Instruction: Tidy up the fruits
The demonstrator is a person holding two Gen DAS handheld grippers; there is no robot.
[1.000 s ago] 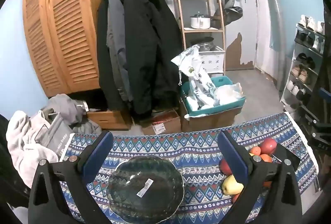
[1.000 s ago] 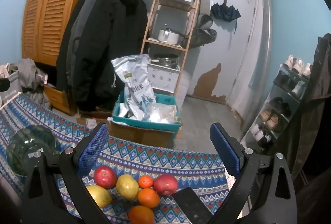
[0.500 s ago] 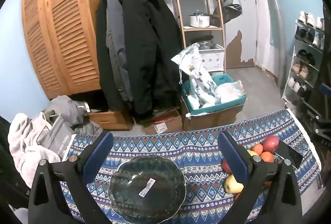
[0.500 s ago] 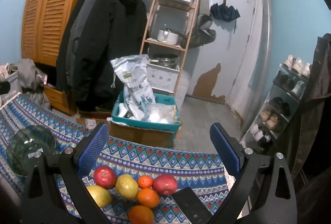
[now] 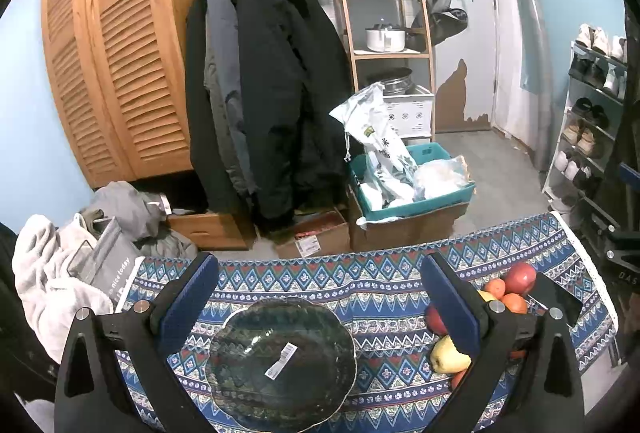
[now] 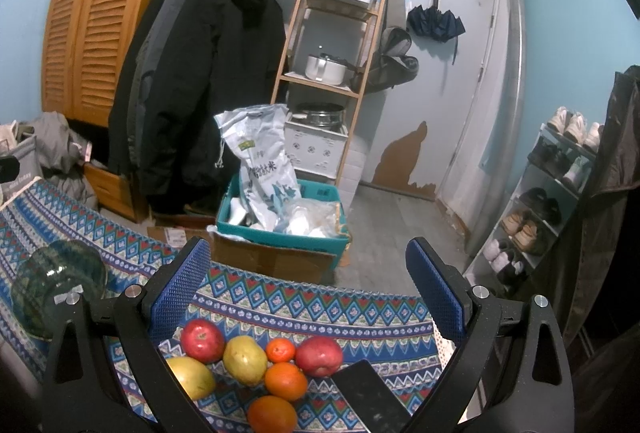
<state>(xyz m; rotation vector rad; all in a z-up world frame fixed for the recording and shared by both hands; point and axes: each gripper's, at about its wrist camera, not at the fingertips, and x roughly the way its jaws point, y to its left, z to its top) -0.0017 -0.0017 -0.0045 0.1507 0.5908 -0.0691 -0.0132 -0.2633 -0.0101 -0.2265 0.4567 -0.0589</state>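
Observation:
A dark green glass bowl [image 5: 282, 357] with a white sticker sits on the patterned blue tablecloth [image 5: 360, 285]; it also shows in the right wrist view [image 6: 52, 289] at far left. My left gripper [image 5: 318, 303] is open above it, empty. A cluster of fruit lies on the cloth: two red apples [image 6: 202, 340] [image 6: 319, 356], two yellow apples [image 6: 245, 360] [image 6: 191, 377] and three oranges [image 6: 286, 381]. My right gripper [image 6: 308, 295] is open above the fruit, empty. In the left wrist view the fruit [image 5: 448, 357] lies at right, partly hidden by the right finger.
A black phone [image 6: 370, 397] lies on the cloth right of the fruit. Beyond the table's far edge are a teal bin [image 6: 280, 233] with bags on a cardboard box, hanging coats [image 5: 272, 105], a wooden shelf [image 6: 332, 33] and a shoe rack [image 6: 560, 193].
The left view has shifted slightly; the bowl sits a little higher between its fingers. The right gripper has barely moved. Both stay open.

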